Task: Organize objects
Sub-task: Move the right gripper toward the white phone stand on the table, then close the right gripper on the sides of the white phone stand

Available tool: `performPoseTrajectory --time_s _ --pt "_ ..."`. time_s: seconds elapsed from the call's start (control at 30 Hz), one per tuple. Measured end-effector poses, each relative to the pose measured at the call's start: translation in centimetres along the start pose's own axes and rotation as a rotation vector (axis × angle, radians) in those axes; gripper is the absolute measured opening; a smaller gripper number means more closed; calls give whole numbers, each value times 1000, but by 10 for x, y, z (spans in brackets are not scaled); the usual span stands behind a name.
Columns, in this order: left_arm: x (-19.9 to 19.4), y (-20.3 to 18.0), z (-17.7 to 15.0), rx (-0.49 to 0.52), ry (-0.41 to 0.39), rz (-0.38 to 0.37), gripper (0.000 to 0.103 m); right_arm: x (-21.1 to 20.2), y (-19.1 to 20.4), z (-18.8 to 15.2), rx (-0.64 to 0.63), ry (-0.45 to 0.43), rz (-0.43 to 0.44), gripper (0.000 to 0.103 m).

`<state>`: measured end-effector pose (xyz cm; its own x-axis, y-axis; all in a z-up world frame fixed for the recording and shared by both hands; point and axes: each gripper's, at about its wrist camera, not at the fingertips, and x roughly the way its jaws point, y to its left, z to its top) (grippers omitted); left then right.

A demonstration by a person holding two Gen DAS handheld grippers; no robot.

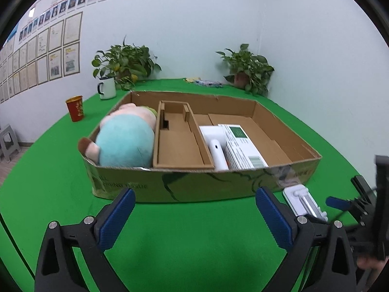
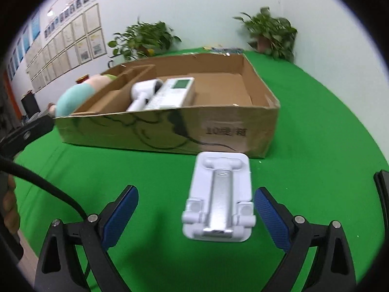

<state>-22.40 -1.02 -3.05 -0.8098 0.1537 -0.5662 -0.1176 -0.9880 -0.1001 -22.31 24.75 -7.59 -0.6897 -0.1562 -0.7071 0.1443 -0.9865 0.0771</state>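
A shallow cardboard box [image 1: 170, 185] [image 2: 218, 126] lies on the green table. It holds a plush toy [image 1: 124, 141] [image 2: 73, 97] at the left, a cardboard insert [image 1: 177, 143], a white handheld device [image 1: 216, 150] [image 2: 143, 95] and a white box with a green label [image 1: 240, 146] [image 2: 175, 92]. A white and silver phone stand [image 2: 218, 197] [image 1: 304, 203] lies flat on the table in front of the box. My right gripper [image 2: 195, 215] is open, the stand between its fingers near the right one. My left gripper [image 1: 194, 215] is open and empty before the box's front wall.
A red cup [image 1: 75, 108] and a white mug [image 1: 107, 87] stand at the back left. Two potted plants [image 1: 126, 63] [image 1: 248, 69] stand along the far wall, with small packets [image 1: 206, 82] between them. The table edge curves at the left.
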Motion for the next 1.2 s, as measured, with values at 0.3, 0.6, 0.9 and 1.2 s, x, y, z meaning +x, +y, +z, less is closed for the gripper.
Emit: performPoseTrajectory --time_s 0.3,0.6,0.9,1.2 --pt "9 -5 -10 8 42 -41 100 20 -7 -6 -23 98 -56 68" --pt "28 -8 -5 -43 142 -266 100 -25 17 -20 -37 -10 83 94" --pt "93 -47 -13 -130 376 -585 76 -10 27 -26 -125 10 -1 102" --pt "124 -72 -26 -181 475 -690 60 -1 16 -21 -117 39 45 102"
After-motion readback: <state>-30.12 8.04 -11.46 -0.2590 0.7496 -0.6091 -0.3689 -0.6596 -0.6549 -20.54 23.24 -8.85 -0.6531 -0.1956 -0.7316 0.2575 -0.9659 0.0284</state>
